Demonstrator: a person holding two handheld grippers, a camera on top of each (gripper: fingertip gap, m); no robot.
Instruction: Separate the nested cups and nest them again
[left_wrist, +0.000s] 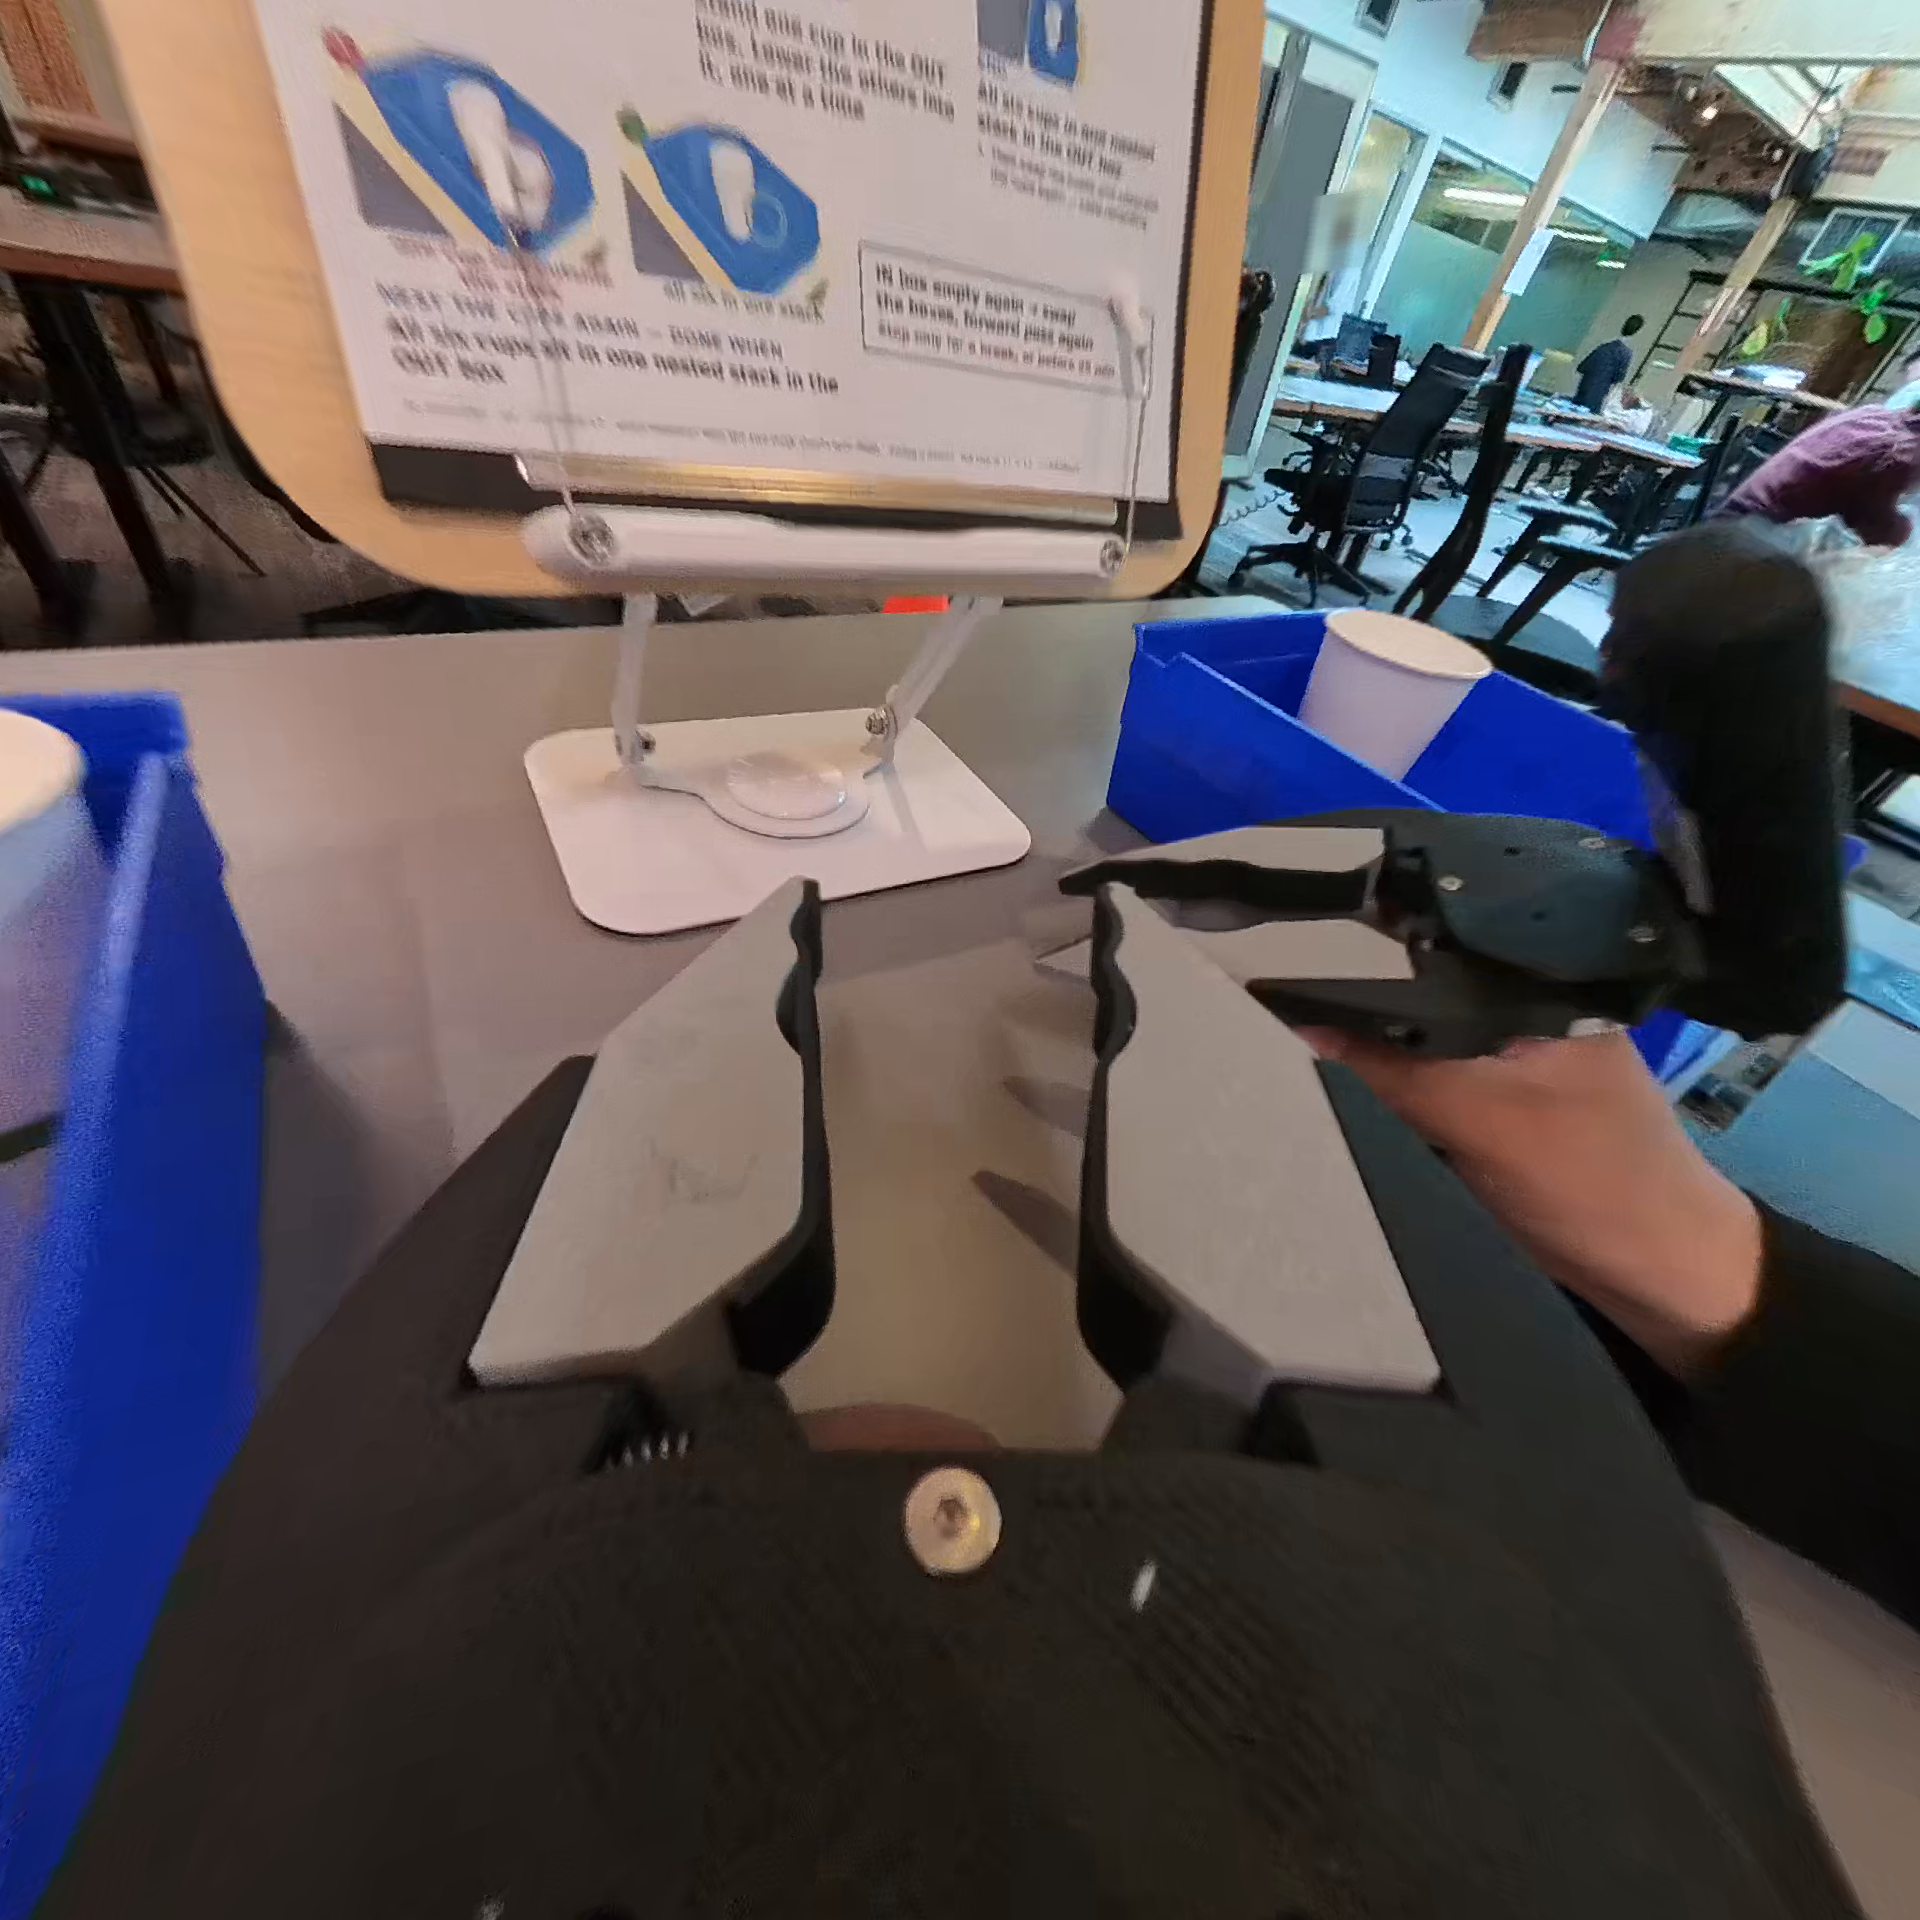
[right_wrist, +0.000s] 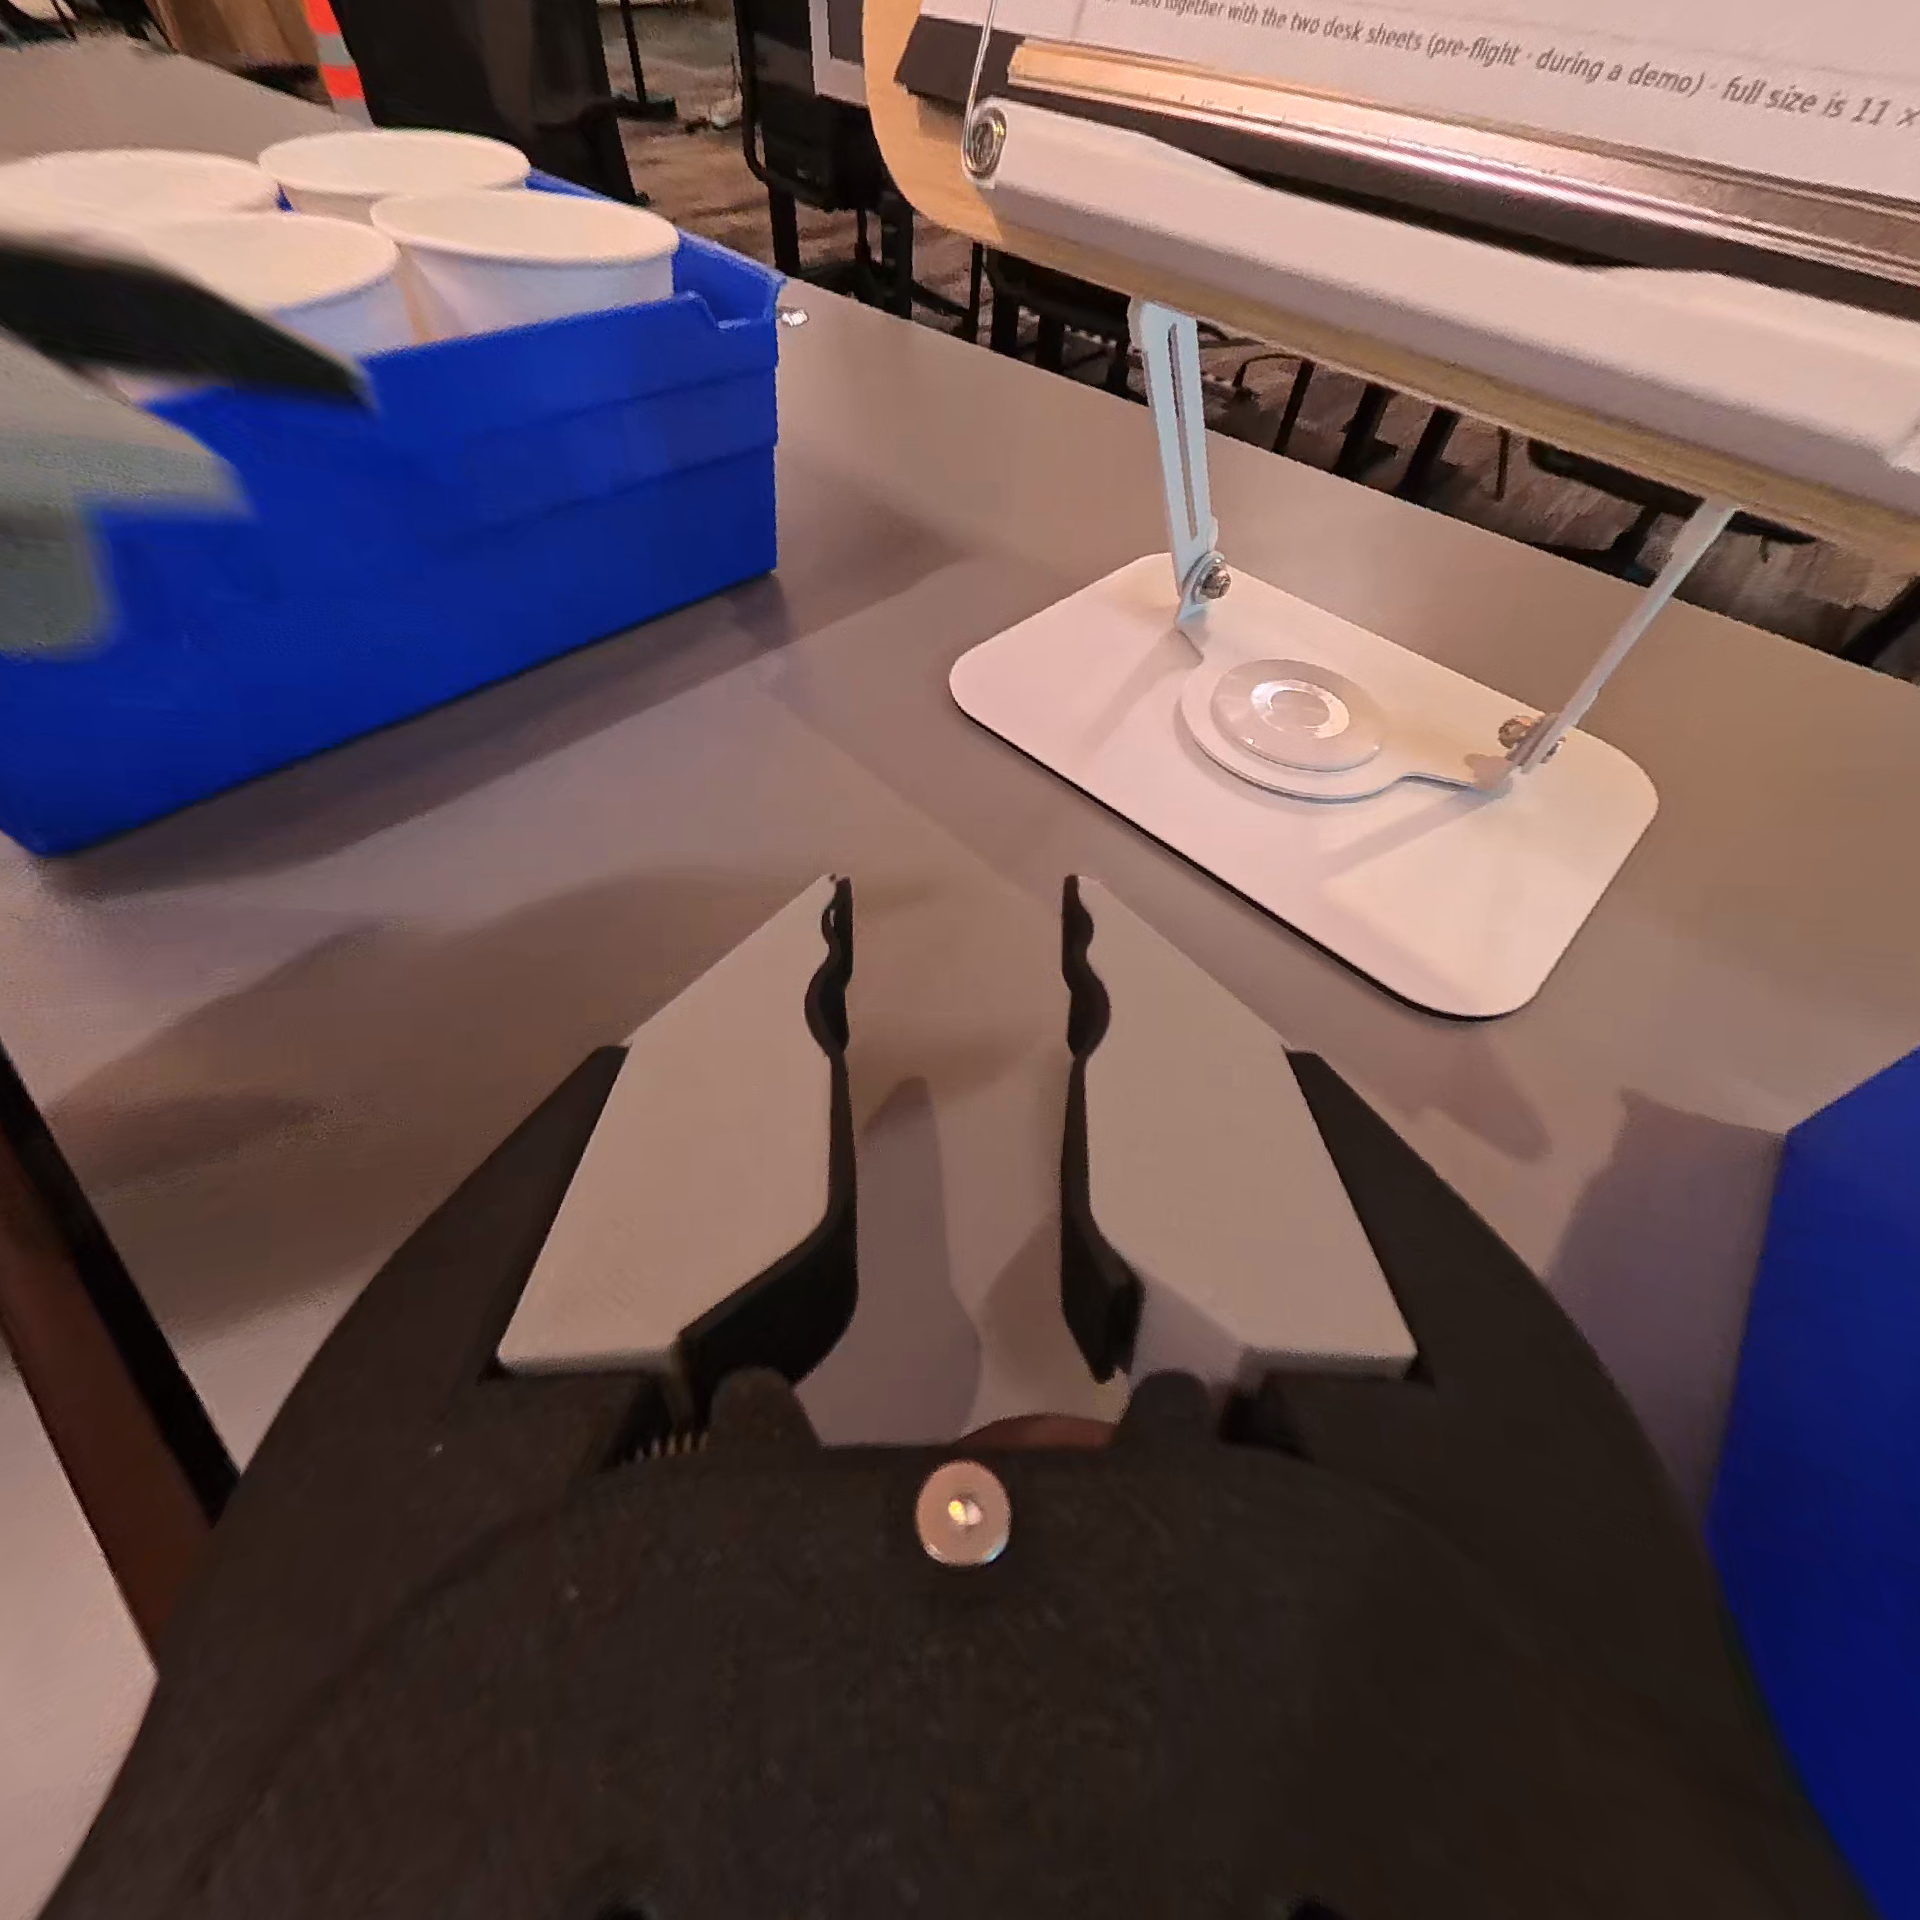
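A white document stand (right_wrist: 1309, 790) is sitting mid-bench, its flat base taking up the far centre and its tilted board (left_wrist: 727, 270), carrying a printed sheet, overhanging the space above. It is standing between the two blue bins and is the main thing in the way of any straight path across the far side of the grey bench (right_wrist: 582, 831).

The left bin (right_wrist: 416, 499) is holding four white paper cups (right_wrist: 520, 270), standing upright side by side with rims above its wall. The right bin (left_wrist: 1247, 748) is holding a single upright white cup (left_wrist: 1382, 696), apparently leaning against an inner divider, though the angle makes that hard to judge.

The left gripper (left_wrist: 951, 914) is hovering over bare bench in front of the stand's base, its fingers parted with nothing between them. The right gripper (right_wrist: 956, 914) is likewise gaping and empty, pointing at open bench between the left bin and the stand; in the left wrist view it is crossing just in front of the left gripper's tip, held in a hand (left_wrist: 1507, 1143).

The near middle of the bench is lying open for moving. The bench's far edge is running behind the stand, with office chairs (left_wrist: 1382, 488) and desks beyond
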